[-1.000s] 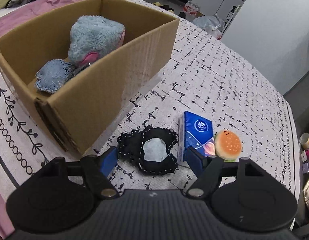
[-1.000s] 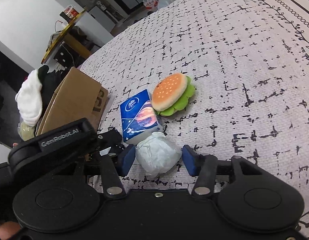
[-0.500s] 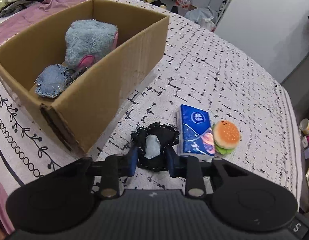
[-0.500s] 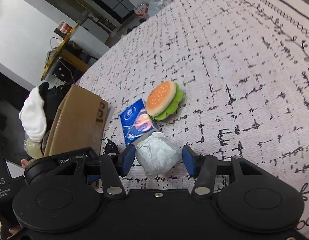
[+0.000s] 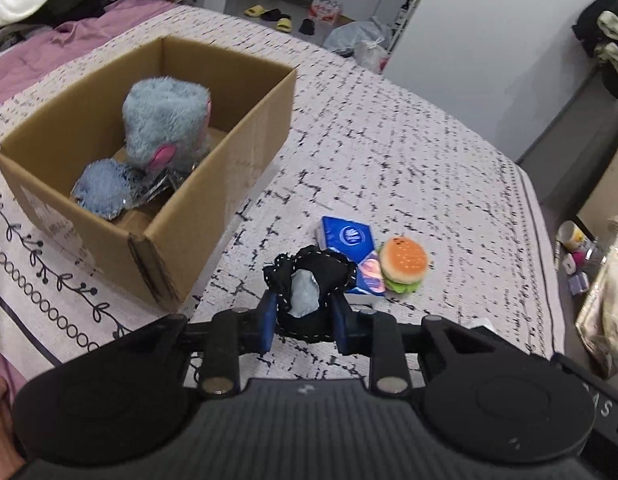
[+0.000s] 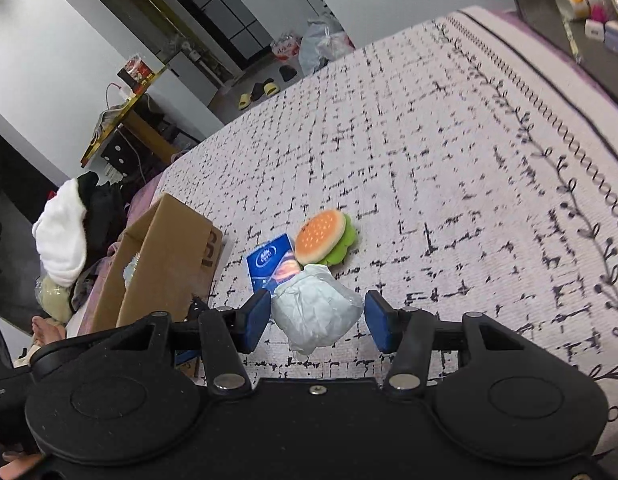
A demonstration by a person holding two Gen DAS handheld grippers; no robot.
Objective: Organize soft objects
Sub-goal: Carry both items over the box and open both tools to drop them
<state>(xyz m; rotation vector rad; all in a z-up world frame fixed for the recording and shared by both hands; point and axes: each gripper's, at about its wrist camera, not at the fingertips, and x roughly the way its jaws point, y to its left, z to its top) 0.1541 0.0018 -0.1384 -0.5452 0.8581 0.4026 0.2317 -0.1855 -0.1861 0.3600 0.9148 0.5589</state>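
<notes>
My left gripper (image 5: 303, 312) is shut on a black fabric pouch (image 5: 329, 268) with white stitching and a grey-blue patch, held just above the patterned bedspread (image 5: 409, 160). My right gripper (image 6: 315, 316) is shut on a pale crumpled soft bundle (image 6: 313, 300), also off the bed. A blue tissue pack (image 5: 347, 236) (image 6: 269, 258) and a plush burger (image 5: 403, 264) (image 6: 321, 236) lie side by side just beyond both grippers. To the left stands an open cardboard box (image 5: 213, 184) (image 6: 165, 264) holding a fluffy blue plush (image 5: 165, 120) and a smaller blue one (image 5: 105, 192).
The bed's right edge meets a dark side table with a cup (image 5: 573, 236) and small items, and a shiny bag (image 5: 605, 312) stands beside it. A pile of clothes (image 6: 65, 232) lies behind the box. Slippers (image 6: 261, 90) and bags sit on the floor beyond the bed.
The left jaws have closed on the black pouch and lifted it. The right gripper has risen with the pale bundle still in it. Both views now look down from higher up.
</notes>
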